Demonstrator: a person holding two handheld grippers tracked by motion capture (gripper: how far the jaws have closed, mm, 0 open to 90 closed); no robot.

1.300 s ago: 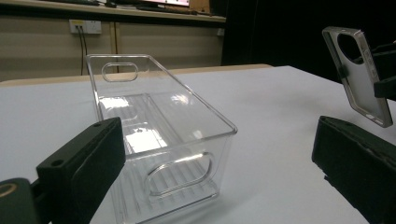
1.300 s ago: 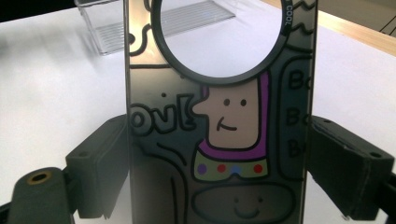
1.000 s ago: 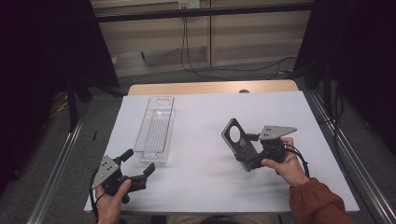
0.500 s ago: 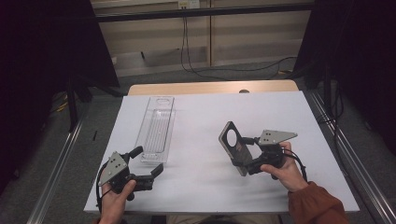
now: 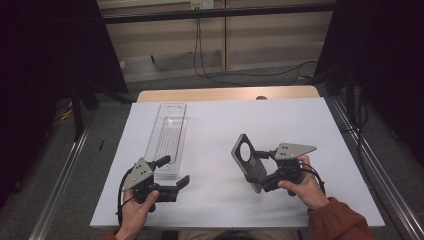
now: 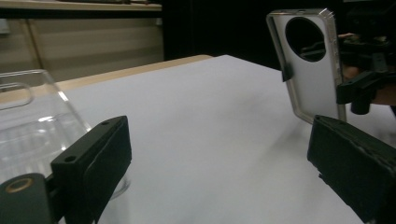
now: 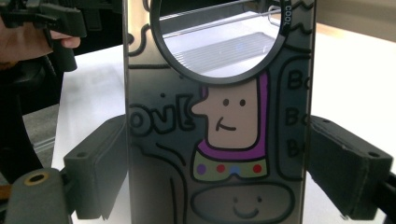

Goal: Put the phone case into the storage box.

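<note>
Silver-grey phone case (image 5: 249,161), with 1 large round camera cutout near its top end, is clamped by its 2 long edges between the jaws of the right gripper (image 5: 261,172). Jaws closed onto the case, pads touching both sides. Case held lifted off the white table (image 5: 225,130), tilted. Right gripper view: inner face of case (image 7: 219,121) carries a cartoon print, a figure with purple outline and coloured dots; jaw pads press against left and right edges.

Landmark: clear plastic tray (image 5: 167,137), long and narrow, lying flat on the table. Case sits to the right of the tray, well apart from it, nearer the person's edge than the tray's far end.

Left gripper (image 5: 175,175) is just beside the tray's near end, at its right corner. Jaws spread wide, nothing between them. Left gripper view: both pads apart, bare table between, tray (image 6: 28,126) at left, case (image 6: 310,70) ahead at right.
</note>
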